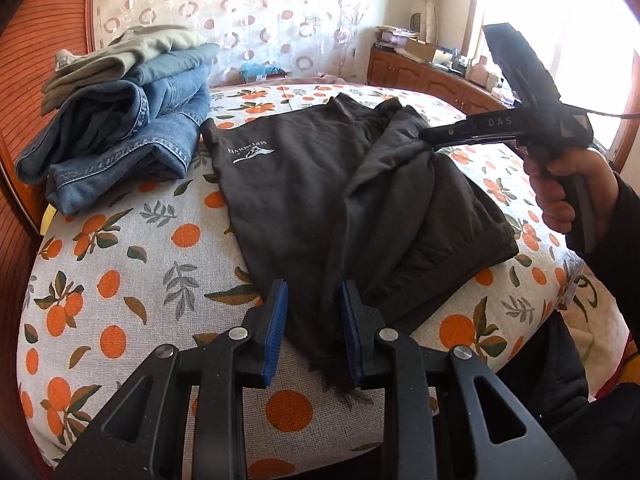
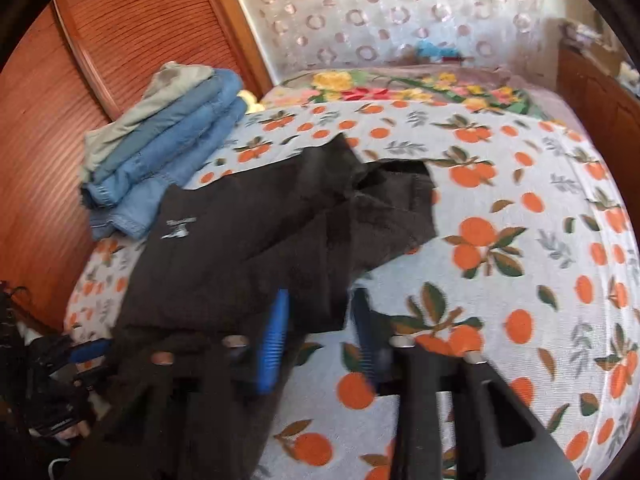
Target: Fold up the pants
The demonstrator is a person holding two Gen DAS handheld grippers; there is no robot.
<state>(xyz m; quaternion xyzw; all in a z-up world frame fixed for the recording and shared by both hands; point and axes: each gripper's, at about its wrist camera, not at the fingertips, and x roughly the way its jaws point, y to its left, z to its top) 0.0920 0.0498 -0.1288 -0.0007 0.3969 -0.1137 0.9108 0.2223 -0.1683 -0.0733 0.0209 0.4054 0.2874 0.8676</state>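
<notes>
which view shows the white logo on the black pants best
The left wrist view: the white logo on the black pants is sharp, unblocked, its lettering visible. In the right wrist view the logo is smaller and blurred, just a pale mark.

dark charcoal pants (image 1: 312, 184) with a white logo lie on a cream bedspread (image 1: 132, 248) printed with oranges, beside blue jeans (image 1: 120, 140).

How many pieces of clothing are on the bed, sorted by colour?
Dark grey, spread out in the middle: 1, the pants
Blue denim, folded in the stack: 2, the jeans
Olive-beige, on top of the stack: 1, the folded garment
Total: 4, though the stack may hide more layers.
</notes>
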